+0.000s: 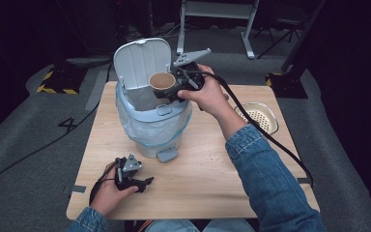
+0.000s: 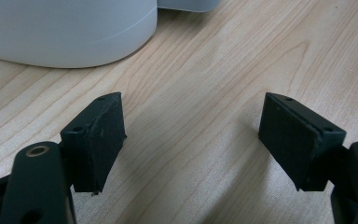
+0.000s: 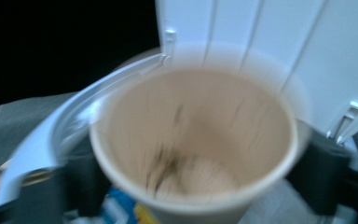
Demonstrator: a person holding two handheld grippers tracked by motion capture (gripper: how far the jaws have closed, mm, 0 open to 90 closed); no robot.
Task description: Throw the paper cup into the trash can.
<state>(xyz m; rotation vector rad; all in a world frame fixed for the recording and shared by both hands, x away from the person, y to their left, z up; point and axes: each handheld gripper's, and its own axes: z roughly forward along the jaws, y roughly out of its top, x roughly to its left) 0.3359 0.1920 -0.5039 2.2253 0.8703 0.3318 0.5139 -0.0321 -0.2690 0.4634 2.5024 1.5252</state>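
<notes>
A paper cup [image 1: 162, 82] is seen between the wide-spread jaws of the right gripper [image 1: 170, 88], above the open bin [image 1: 152, 123] — whether it is pressed cannot be told. The left gripper [image 1: 144, 182] is rested on the table [image 1: 207, 179], jaws apart — nothing between.

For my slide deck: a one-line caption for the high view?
Right gripper holds a paper cup over the open pedal bin.

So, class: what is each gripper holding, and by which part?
Right gripper: paper cup between its fingers, at the side wall below the rim; blur hides whether they press. Left gripper: nothing, open.
</notes>
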